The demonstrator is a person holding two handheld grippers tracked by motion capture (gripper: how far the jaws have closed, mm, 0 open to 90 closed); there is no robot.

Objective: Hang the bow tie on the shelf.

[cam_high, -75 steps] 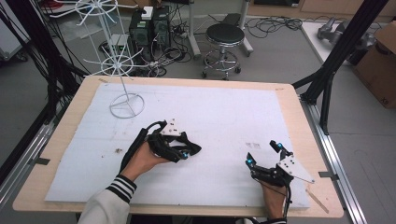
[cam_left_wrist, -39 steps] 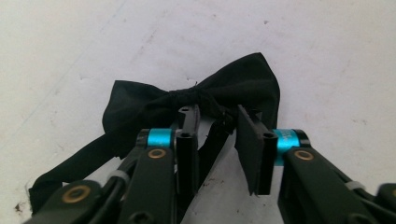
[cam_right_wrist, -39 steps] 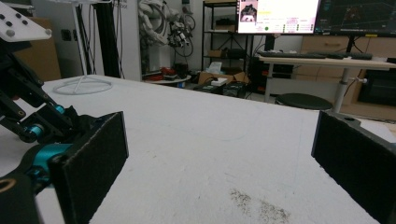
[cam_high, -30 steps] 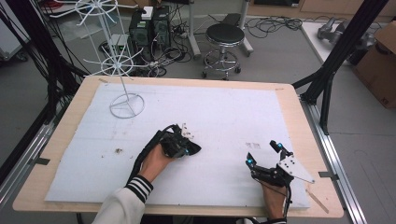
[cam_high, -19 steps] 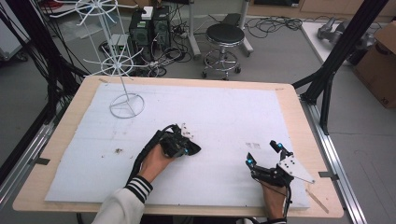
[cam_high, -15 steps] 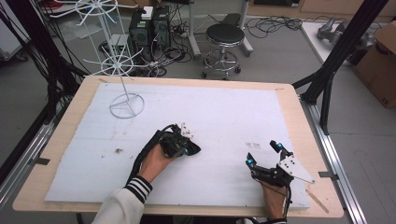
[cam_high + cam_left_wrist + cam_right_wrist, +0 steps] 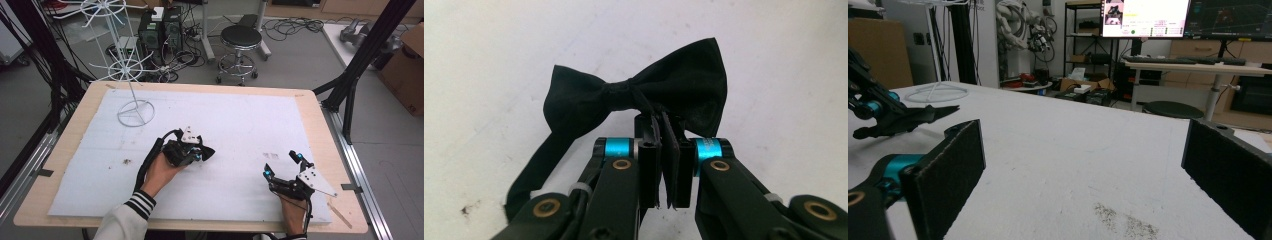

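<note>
Black fabric, a bow tie (image 7: 636, 97), is what I have pinched in my left gripper (image 7: 663, 165): the jaws are clenched together on the lower edge of the tie, just under its knot, and its strap trails off to the lower left over the white sheet. From above I see that left gripper (image 7: 197, 152) near the middle of the white foam board (image 7: 240, 120) that covers the wooden table (image 7: 310, 97), with the tie's dark wing poking out to its right. My right gripper (image 7: 282, 165) sits well apart near the board's right front corner, jaws spread wide with nothing between them. A white wire stand (image 7: 131, 80) stands at the far left corner.
</note>
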